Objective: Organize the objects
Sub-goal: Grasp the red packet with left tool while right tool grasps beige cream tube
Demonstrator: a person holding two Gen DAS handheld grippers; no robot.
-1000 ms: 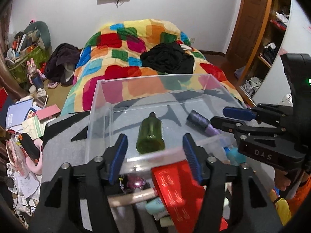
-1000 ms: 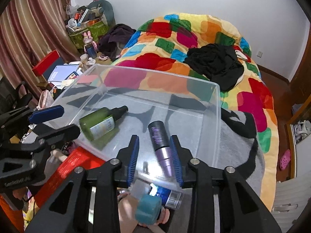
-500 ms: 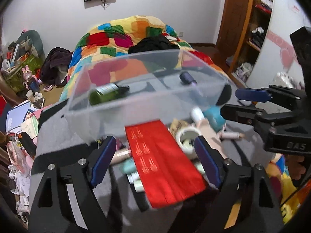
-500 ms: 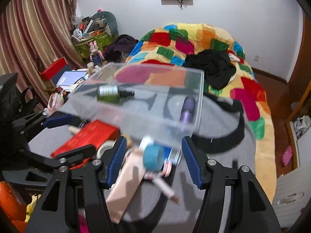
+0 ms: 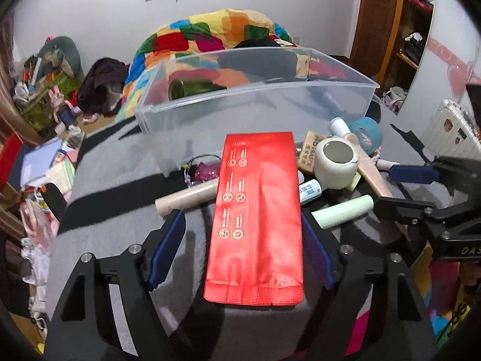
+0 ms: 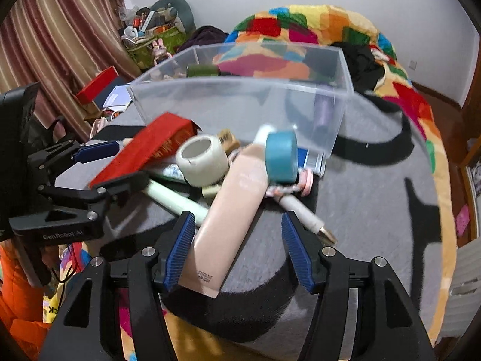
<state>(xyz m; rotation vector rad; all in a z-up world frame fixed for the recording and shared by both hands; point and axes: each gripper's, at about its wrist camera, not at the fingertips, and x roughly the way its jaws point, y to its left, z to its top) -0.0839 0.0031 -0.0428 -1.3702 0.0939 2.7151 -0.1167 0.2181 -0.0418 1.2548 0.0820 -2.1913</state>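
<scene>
A clear plastic bin (image 5: 255, 99) (image 6: 240, 102) stands on the grey blanket and holds a green bottle (image 5: 192, 85) (image 6: 201, 70) and a purple bottle (image 6: 323, 111). In front of it lies a pile: a red pouch (image 5: 258, 207) (image 6: 144, 150), a white tape roll (image 5: 338, 162) (image 6: 203, 161), a blue tape roll (image 5: 366, 131) (image 6: 281, 155), a beige tube (image 6: 228, 219), a pale green stick (image 5: 342, 212) (image 6: 171, 198). My left gripper (image 5: 243, 249) is open, its jaws on either side of the red pouch. My right gripper (image 6: 239, 248) is open, with the beige tube's end between its jaws.
The blanket-covered surface (image 6: 375, 198) drops off near the grippers. A bed with a colourful quilt (image 5: 210, 33) lies behind the bin. Clutter and books (image 5: 45, 162) lie on the floor to the left. A wardrobe (image 5: 399, 24) stands at the right.
Both grippers have pulled back from over the bin and dropped down to the pile in front of it. Both have opened wider.
</scene>
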